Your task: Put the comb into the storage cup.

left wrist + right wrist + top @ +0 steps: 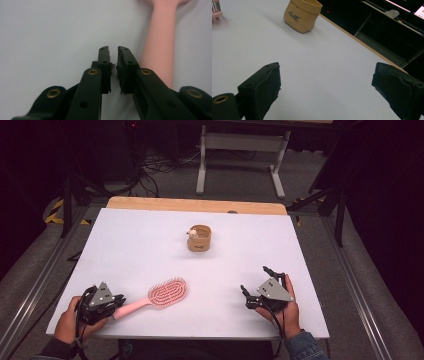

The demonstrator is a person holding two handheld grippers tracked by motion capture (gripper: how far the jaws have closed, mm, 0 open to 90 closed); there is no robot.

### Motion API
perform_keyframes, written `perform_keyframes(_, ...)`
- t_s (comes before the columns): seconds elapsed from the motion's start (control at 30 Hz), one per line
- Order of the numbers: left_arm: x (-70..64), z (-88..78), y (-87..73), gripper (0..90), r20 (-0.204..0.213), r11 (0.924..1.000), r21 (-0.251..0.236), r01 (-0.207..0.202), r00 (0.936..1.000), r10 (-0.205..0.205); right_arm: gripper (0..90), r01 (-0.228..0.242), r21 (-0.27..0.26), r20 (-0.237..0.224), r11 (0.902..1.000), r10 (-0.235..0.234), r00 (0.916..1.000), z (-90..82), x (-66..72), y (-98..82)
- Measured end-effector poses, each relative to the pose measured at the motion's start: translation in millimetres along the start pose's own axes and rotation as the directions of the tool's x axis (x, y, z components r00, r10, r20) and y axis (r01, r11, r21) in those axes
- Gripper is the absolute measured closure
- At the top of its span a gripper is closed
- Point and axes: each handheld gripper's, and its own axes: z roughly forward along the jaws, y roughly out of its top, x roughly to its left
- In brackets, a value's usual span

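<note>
My left gripper (113, 51) sits w/ jaws nearly together, a slit between, nothing pinched; pink hairbrush (159, 297) lies just beside it on the table (125, 250), handle alongside. Right gripper (256, 287) is spread wide, empty. Brush not picked up yet; the tan pouch (199, 238) is well apart, so I reckon most work's left.

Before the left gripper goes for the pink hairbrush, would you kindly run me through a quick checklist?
1. Left gripper empty: ok, narrow gap, nothing between the jaws.
2. Handle between the jaws: not ok, the hairbrush handle lies beside them.
3. Jaws wide enough for the handle: not ok.
4. Right gripper clear of the brush: ok, open, apart.
5. Tan pouch upright: ok.
6. Pouch contents: cannot tell.
</note>
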Motion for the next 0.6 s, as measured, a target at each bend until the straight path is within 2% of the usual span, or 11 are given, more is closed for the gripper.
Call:
perform_keyframes(0.1, 4.5, -10.0, 2.3, 78.0, -0.012, 0.9991, -0.042, 0.008, 0.9999, -0.008, 8.2, -0.001, 0.002, 0.000, 1.0000, 0.001, 1.0000, 0.3, 0.0, 0.0)
perform_keyframes(0.17, 6.7, -17.8, 7.0, 71.9, 0.003, 0.9970, -0.077, 0.001, 1.0000, -0.001, 8.2, -0.001, 0.003, 0.000, 1.0000, 0.001, 1.0000, 0.5, 0.0, -0.1)
perform_keyframes(0.2, 6.7, -17.8, 7.0, 69.4, 0.003, 0.9970, -0.077, 0.001, 1.0000, -0.001, 8.2, -0.002, 0.002, -0.001, 1.0000, 0.002, 1.0000, 0.5, 0.0, -0.1)
perform_keyframes(0.27, 4.0, -21.3, 15.9, 64.6, 0.016, 0.9965, -0.076, -0.034, 0.9992, 0.036, 8.2, -0.004, 0.004, 0.000, 1.0000, 0.004, 1.0000, 0.8, -0.2, -0.1)
perform_keyframes(0.3, 4.0, -21.3, 15.9, 58.5, 0.016, 0.9965, -0.076, -0.034, 0.9992, 0.036, 8.2, -0.005, 0.004, -0.001, 1.0000, 0.005, 1.0000, 1.0, -0.1, -0.2)
perform_keyframes(0.4, 2.9, -19.1, 27.7, 44.2, 0.042, 0.9979, -0.020, -0.061, 0.9972, 0.062, 8.2, -0.002, 0.007, -0.005, 1.0000, 0.002, 1.0000, 1.4, 0.6, -0.3)
perform_keyframes(0.43, 2.9, -19.1, 27.7, 39.3, 0.042, 0.9979, -0.020, -0.061, 0.9972, 0.062, 8.2, -0.002, 0.009, -0.004, 1.0000, 0.002, 1.0000, 1.5, 0.6, -0.3)
perform_keyframes(0.47, 2.7, -16.8, 30.7, 39.3, 0.041, 0.9978, -0.007, -0.066, 0.9969, 0.067, 8.2, -0.002, 0.009, -0.004, 1.0000, 0.002, 1.0000, 1.5, 0.6, -0.3)
perform_keyframes(0.5, 3.0, -13.1, 35.3, 34.2, 0.050, 0.9979, 0.019, -0.062, 0.9969, 0.061, 8.2, 0.000, 0.010, -0.005, 1.0000, 0.001, 1.0000, 1.6, 0.7, -0.4)
perform_keyframes(0.53, 2.7, -8.3, 40.2, 22.2, 0.075, 0.9966, 0.043, -0.070, 0.9949, 0.067, 8.2, 0.001, 0.011, -0.006, 0.9999, -0.001, 1.0000, 1.8, 0.8, -0.7)
perform_keyframes(0.6, 1.6, -3.7, 44.4, 13.9, 0.093, 0.9951, 0.069, -0.072, 0.9935, 0.065, 8.2, -0.001, 0.011, -0.006, 0.9999, 0.001, 1.0000, 1.9, 0.6, -0.7)
